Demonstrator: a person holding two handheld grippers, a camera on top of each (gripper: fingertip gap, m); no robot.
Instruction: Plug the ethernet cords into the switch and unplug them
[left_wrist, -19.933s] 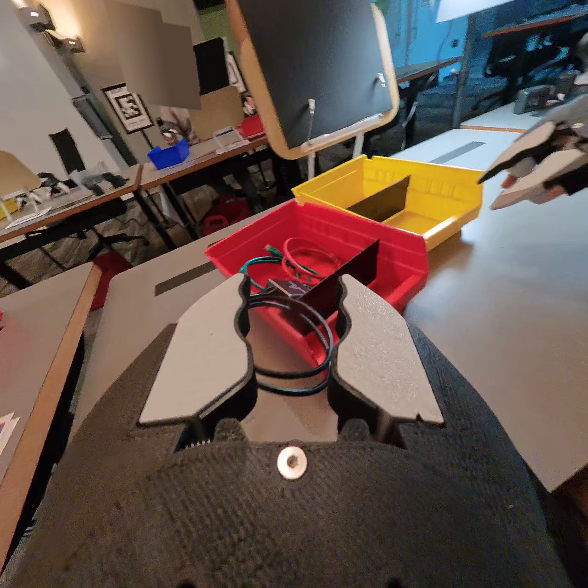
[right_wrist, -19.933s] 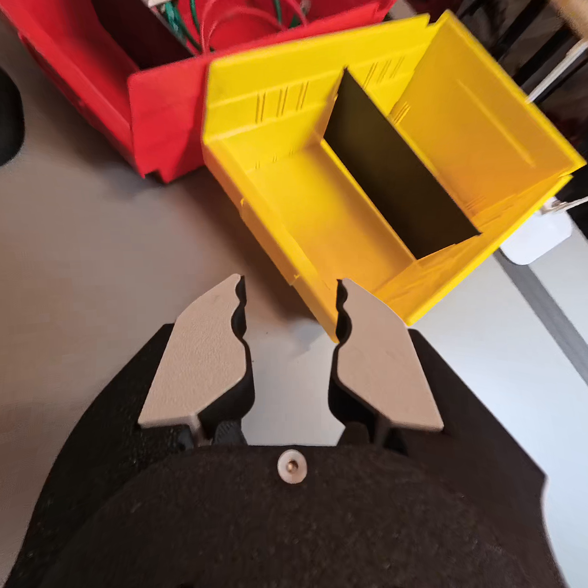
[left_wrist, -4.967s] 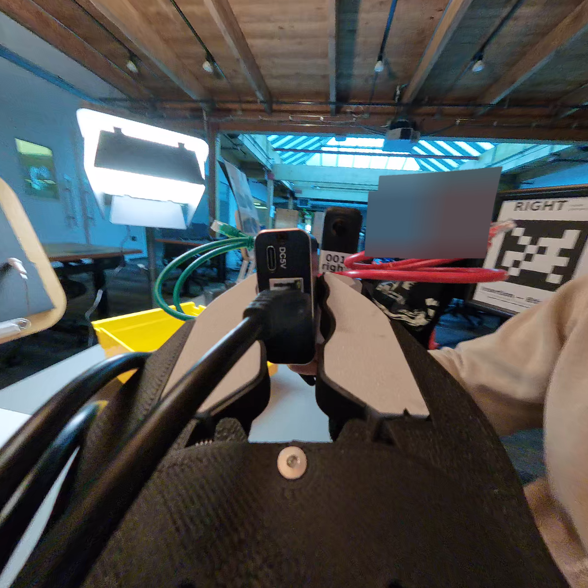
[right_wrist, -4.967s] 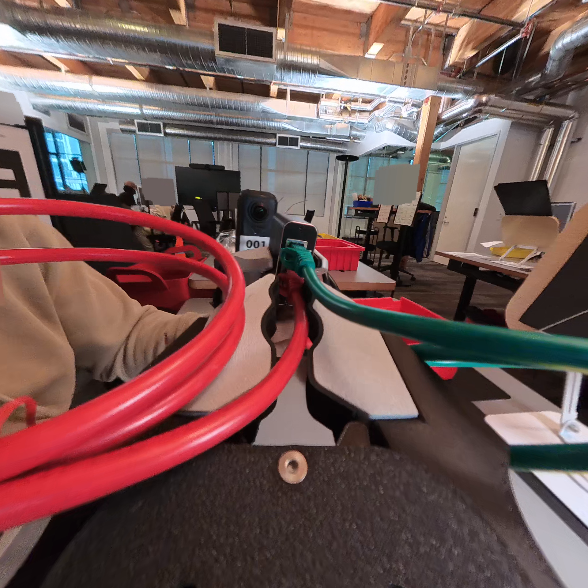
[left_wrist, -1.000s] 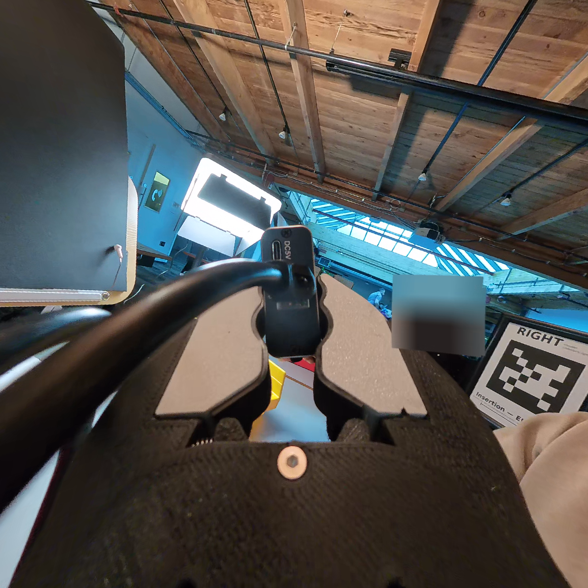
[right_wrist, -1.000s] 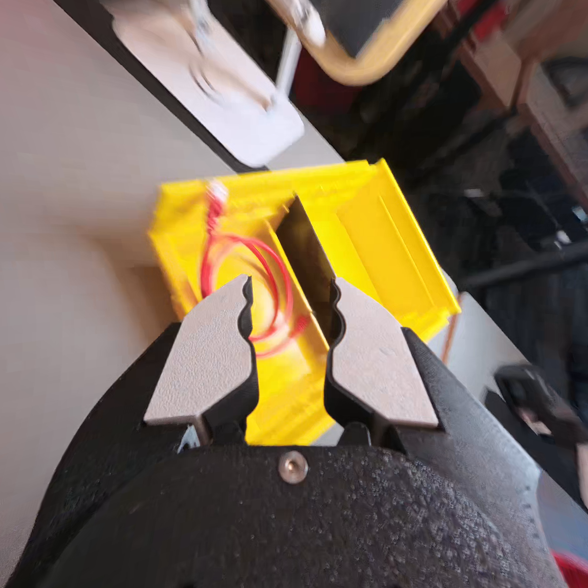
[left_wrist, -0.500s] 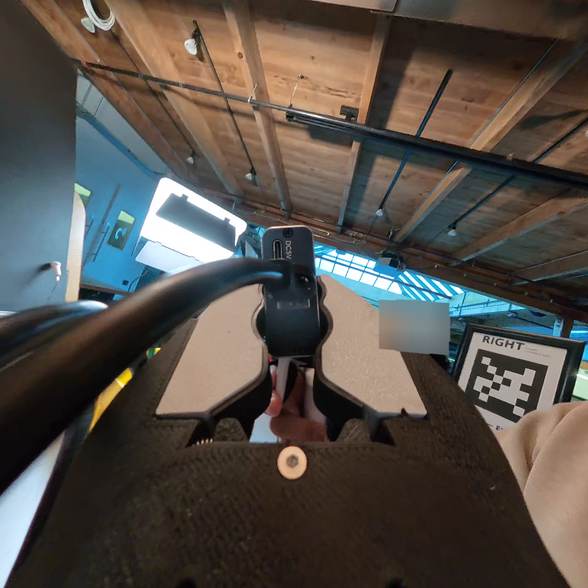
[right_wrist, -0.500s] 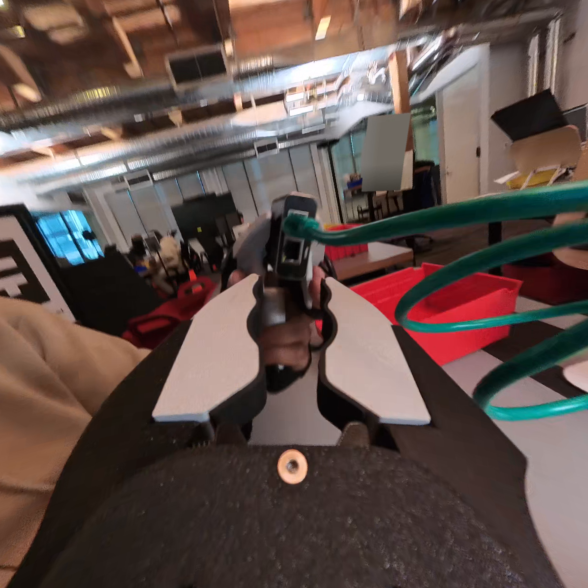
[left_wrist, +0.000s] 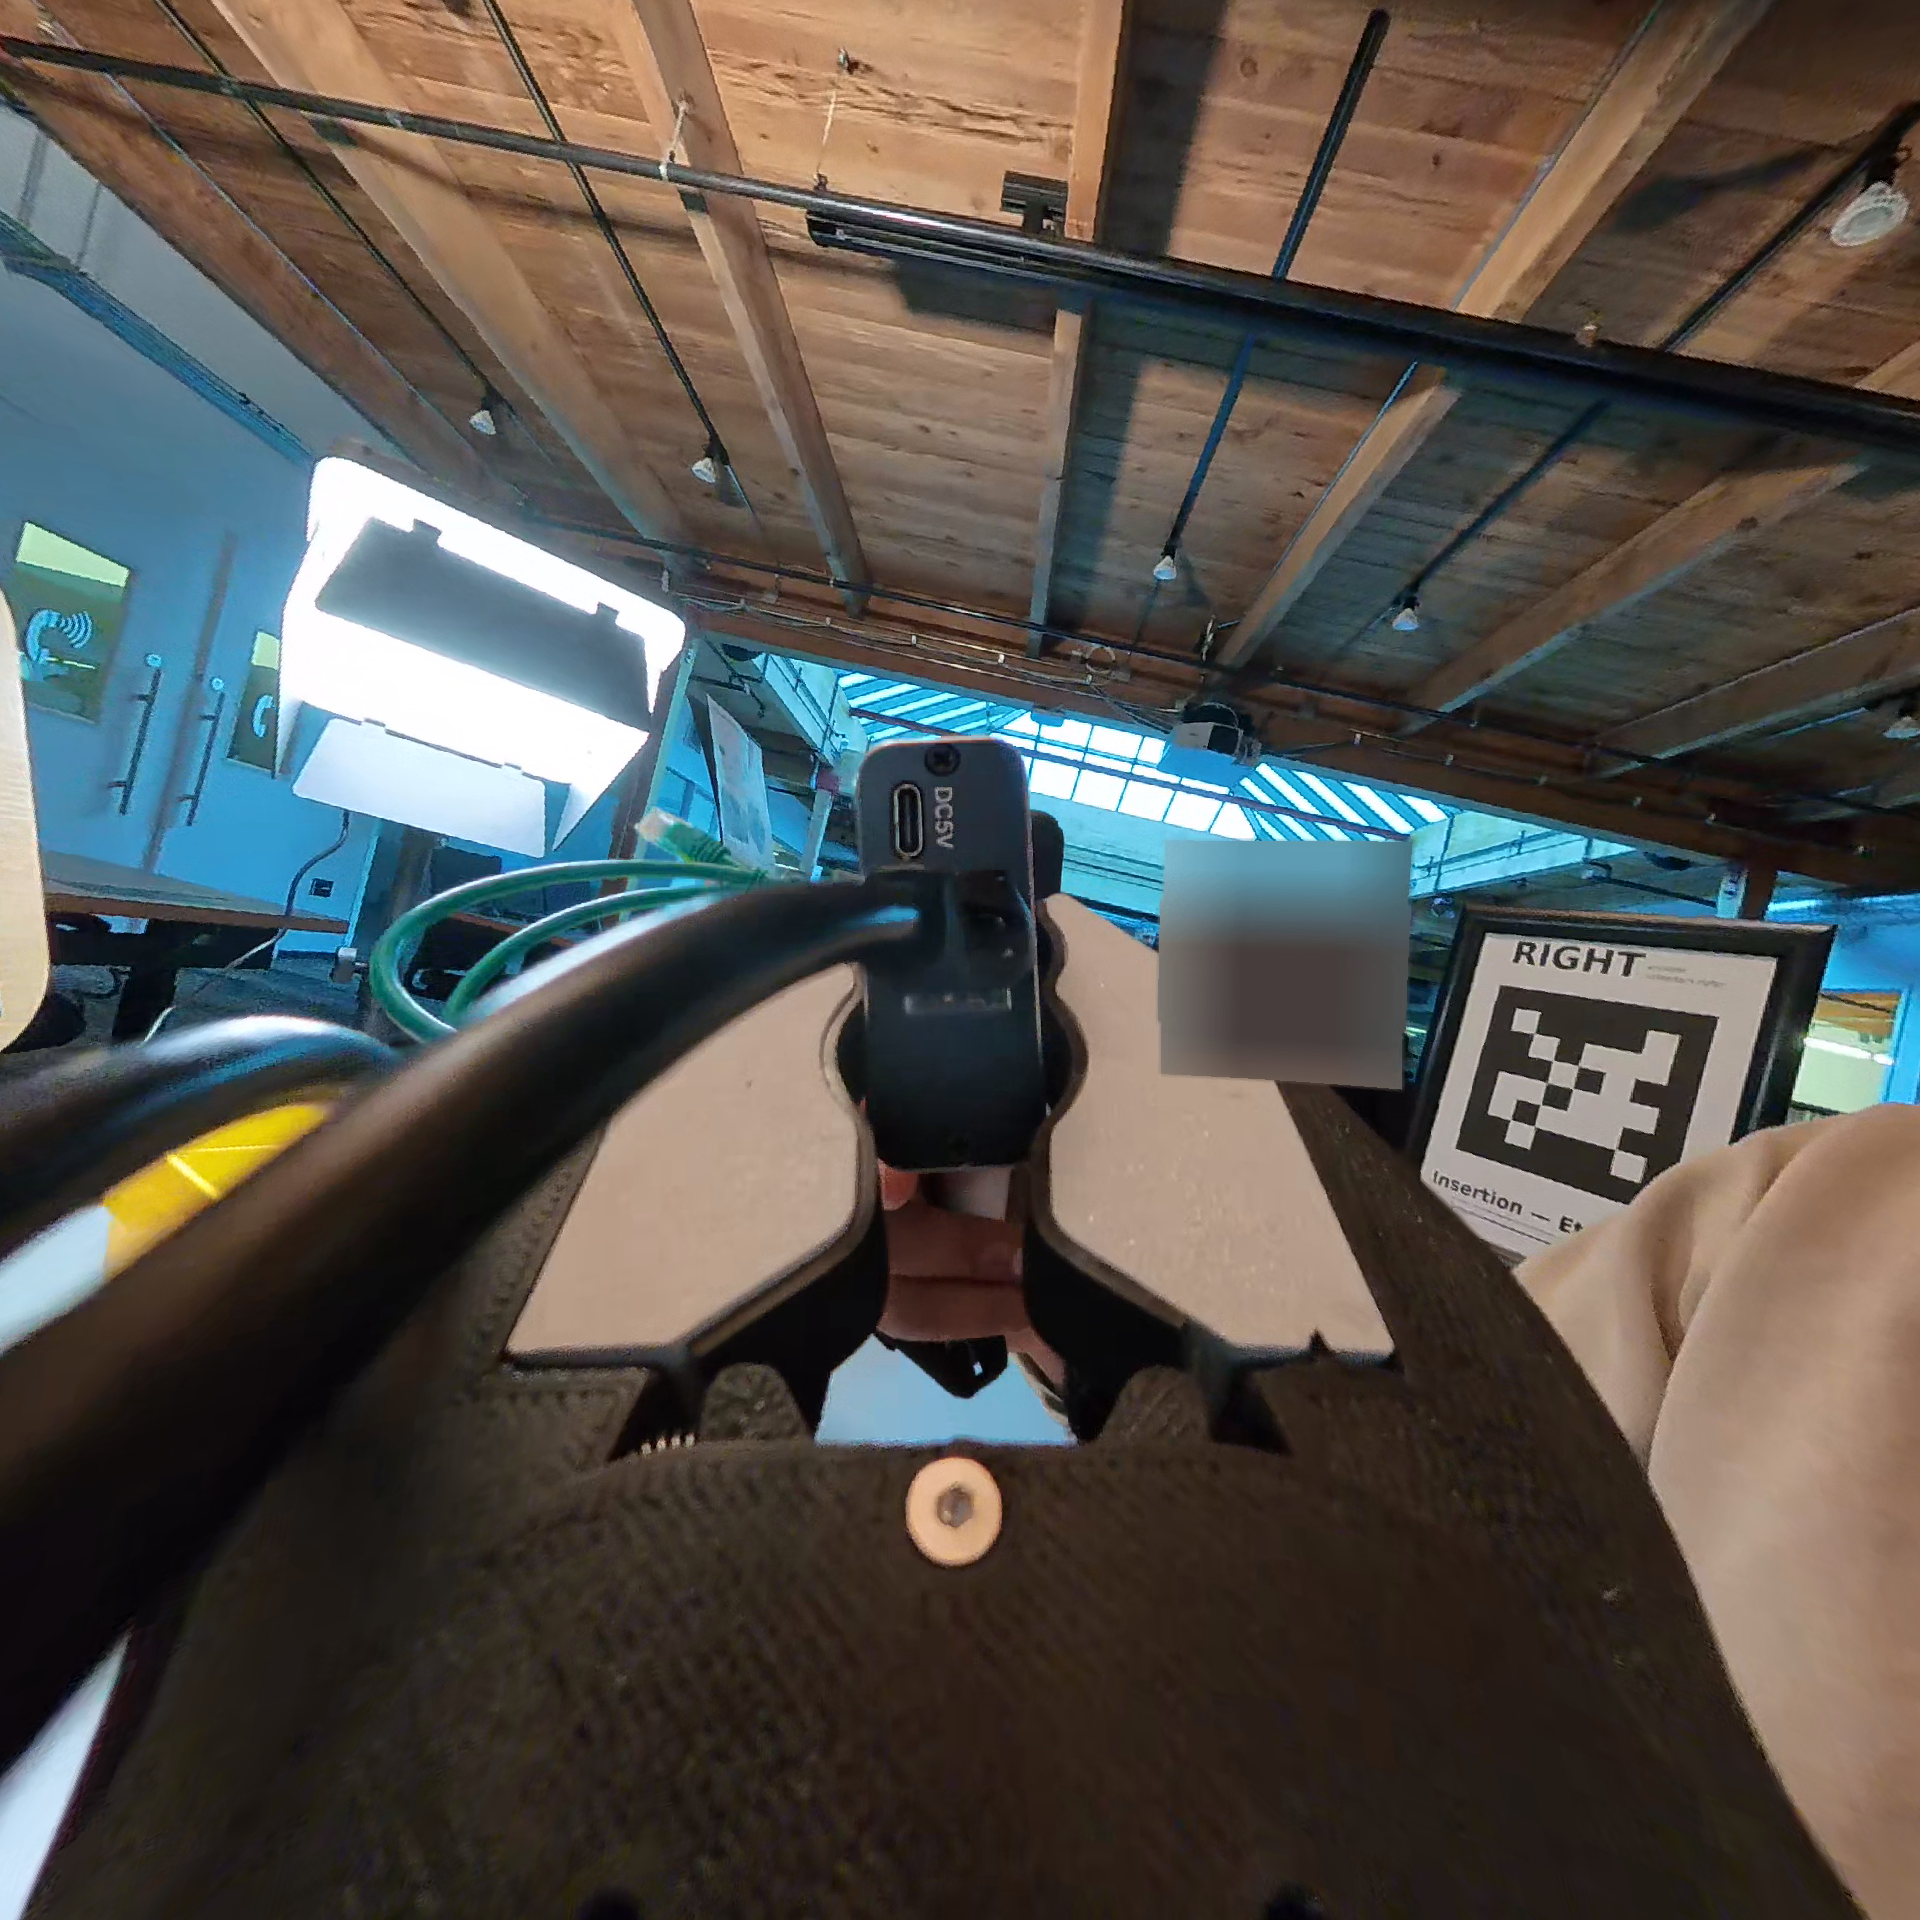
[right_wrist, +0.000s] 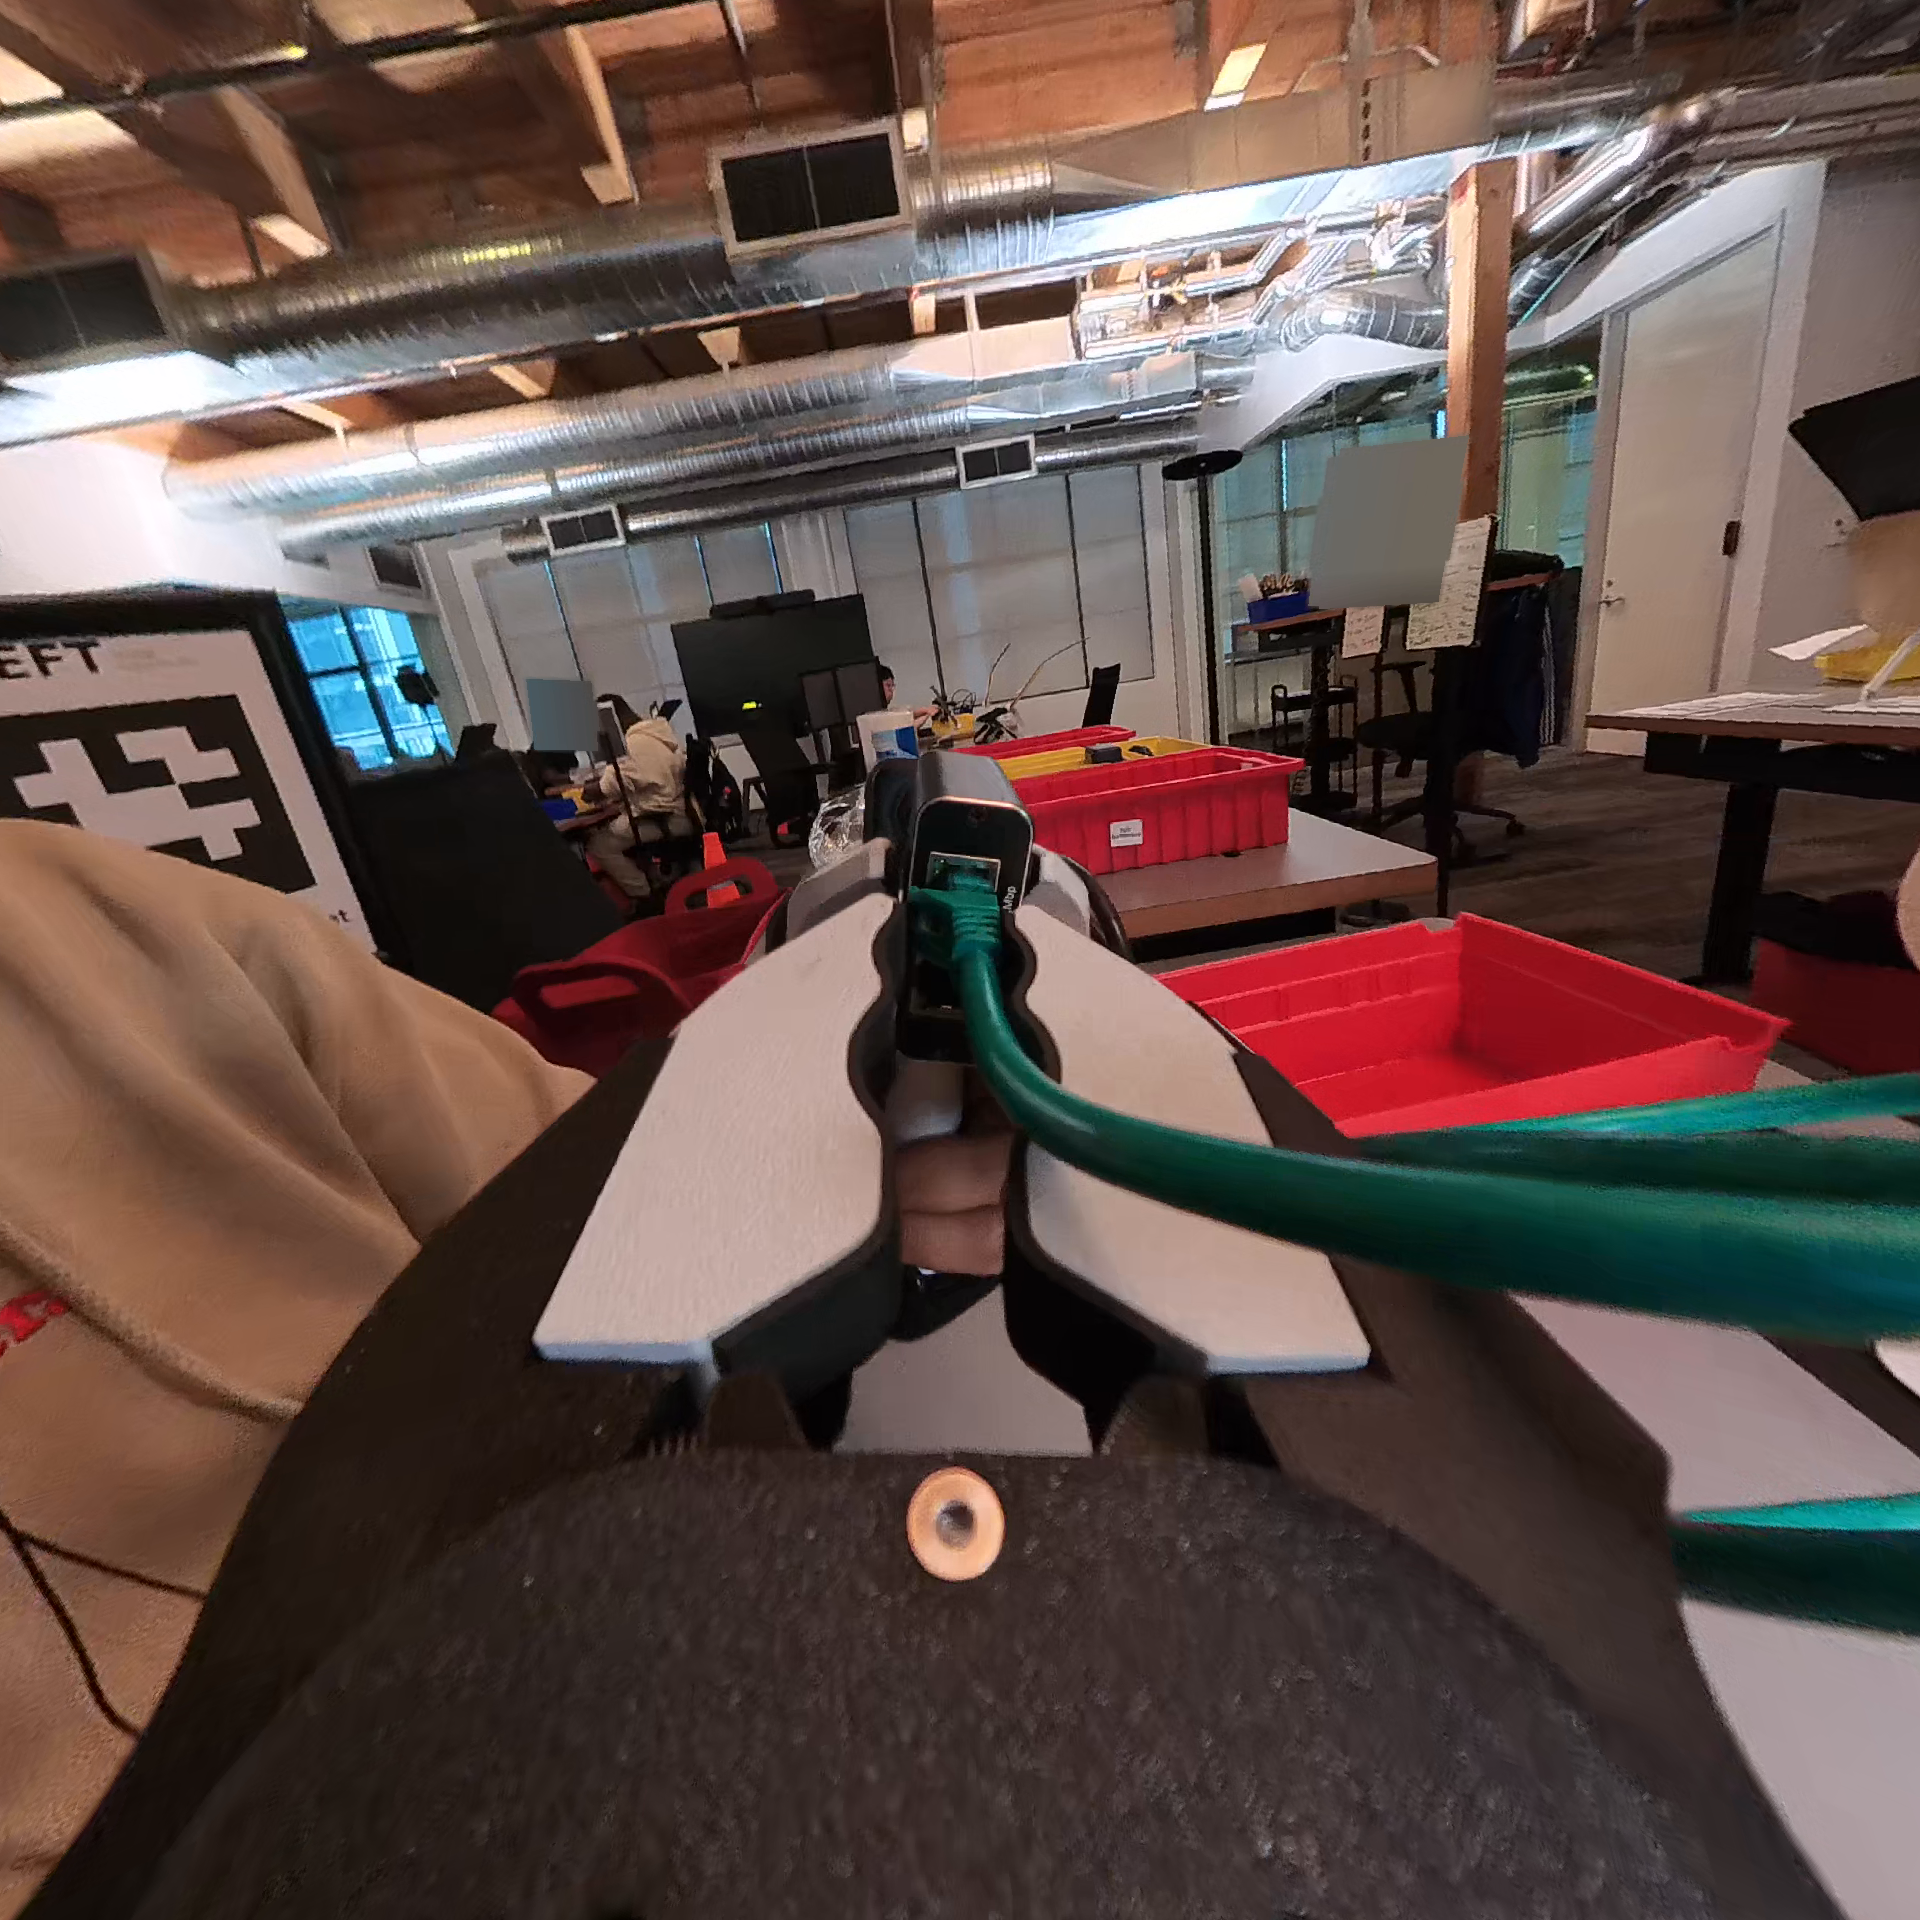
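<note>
My left gripper (left_wrist: 951, 935) is shut on the small black switch (left_wrist: 951, 1039) and holds it upright in the air. A thick black cable (left_wrist: 520, 1060) is plugged into the switch's left side. The green ethernet cord (left_wrist: 499, 925) loops behind it at the left. In the right wrist view the switch (right_wrist: 971, 821) faces me with the cord's green plug (right_wrist: 961, 904) seated in its port. My right gripper (right_wrist: 956, 935) is closed around that plug, and the green cord (right_wrist: 1455, 1216) trails off to the right. No red cord is in view.
A red bin (right_wrist: 1455, 1029) stands on the table at the right, and a yellow bin's edge (left_wrist: 208, 1164) shows at the left. A person's beige sleeve (right_wrist: 208, 1143) and framed marker signs (left_wrist: 1600, 1081) are close behind the grippers. My left and right fingertips are right by each other.
My right gripper swung up from the yellow bin, where the red cord lay, to the switch and closed around the green plug. My left gripper kept hold of the switch and tilted slightly.
</note>
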